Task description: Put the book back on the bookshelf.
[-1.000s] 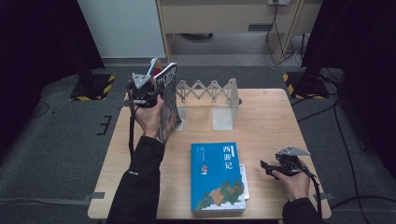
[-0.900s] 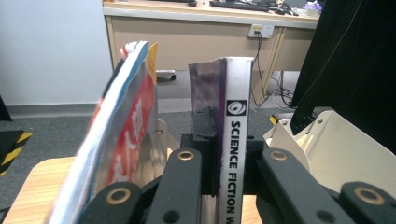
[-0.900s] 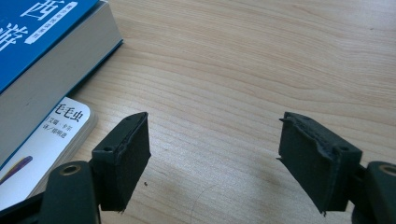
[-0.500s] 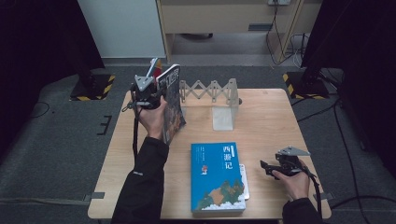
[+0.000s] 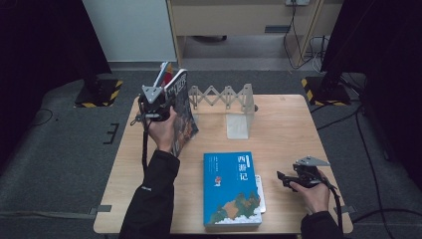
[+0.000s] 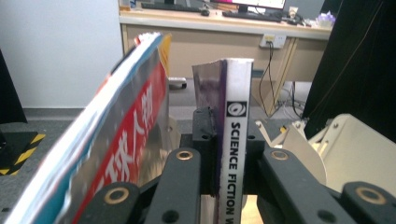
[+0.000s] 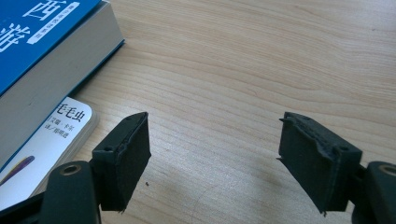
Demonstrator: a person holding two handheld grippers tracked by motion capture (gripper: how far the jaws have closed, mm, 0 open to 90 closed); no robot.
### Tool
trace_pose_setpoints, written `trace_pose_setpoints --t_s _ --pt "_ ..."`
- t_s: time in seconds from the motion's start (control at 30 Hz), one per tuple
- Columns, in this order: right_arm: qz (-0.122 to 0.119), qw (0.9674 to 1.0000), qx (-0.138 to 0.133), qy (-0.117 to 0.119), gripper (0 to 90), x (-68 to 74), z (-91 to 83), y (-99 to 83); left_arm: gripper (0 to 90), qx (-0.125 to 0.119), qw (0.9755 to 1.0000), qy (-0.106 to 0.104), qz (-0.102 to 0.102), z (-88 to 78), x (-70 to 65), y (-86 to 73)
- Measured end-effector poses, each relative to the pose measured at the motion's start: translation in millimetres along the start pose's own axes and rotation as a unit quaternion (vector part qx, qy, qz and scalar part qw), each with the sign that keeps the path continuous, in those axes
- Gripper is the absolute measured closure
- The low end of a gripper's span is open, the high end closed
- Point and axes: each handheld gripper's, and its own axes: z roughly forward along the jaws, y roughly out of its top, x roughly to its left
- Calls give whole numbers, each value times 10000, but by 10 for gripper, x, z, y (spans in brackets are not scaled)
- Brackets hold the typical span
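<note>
My left gripper [image 5: 170,98] is shut on a book [image 5: 183,117] and holds it upright and slightly tilted above the table's far left, beside the folding rack [image 5: 224,95]. In the left gripper view my left gripper [image 6: 227,133] clamps the book's white spine [image 6: 236,154], which reads "SCIENCE FICTION". To its left leans a red-lettered book [image 6: 126,140]. My right gripper [image 5: 282,179] rests open on the table at the near right. Its pads [image 7: 128,154] stand wide apart over bare wood, nothing between them.
A large blue book [image 5: 231,189] lies flat near the front edge on top of a small white book [image 5: 260,194], close to the left of my right gripper. The rack's pale end plate [image 5: 239,122] stands at mid-table. The wooden table [image 5: 283,129] has free room at right.
The left hand has shifted a little with the book still clamped. The right gripper has stayed where it was.
</note>
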Motion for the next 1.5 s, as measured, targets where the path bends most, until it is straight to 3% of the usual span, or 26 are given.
trace_pose_setpoints --t_s 0.17,0.3,0.43,0.8,1.1,1.37,1.5 --pt "-13 10000 11 4 246 3 -2 0 810 150 9997 -175 -22 -83 31 -79" --pt "-42 10000 16 -5 246 3 1 2 811 162 9997 -159 131 -190 51 -122" --pt "-45 10000 7 -4 247 9 -6 3 808 244 9993 -249 97 -305 123 -167" --pt "-46 10000 57 22 246 18 2 3 800 731 9950 -664 112 -546 203 -264" --pt "7 10000 32 66 245 28 -1 6 726 887 9934 -699 191 -396 60 -196" --pt "-12 10000 29 91 244 11 -12 2 814 1124 9922 -532 -55 -273 77 -126" --pt "-14 9999 40 98 244 11 -10 2 817 993 9941 -432 -80 -274 82 -97"
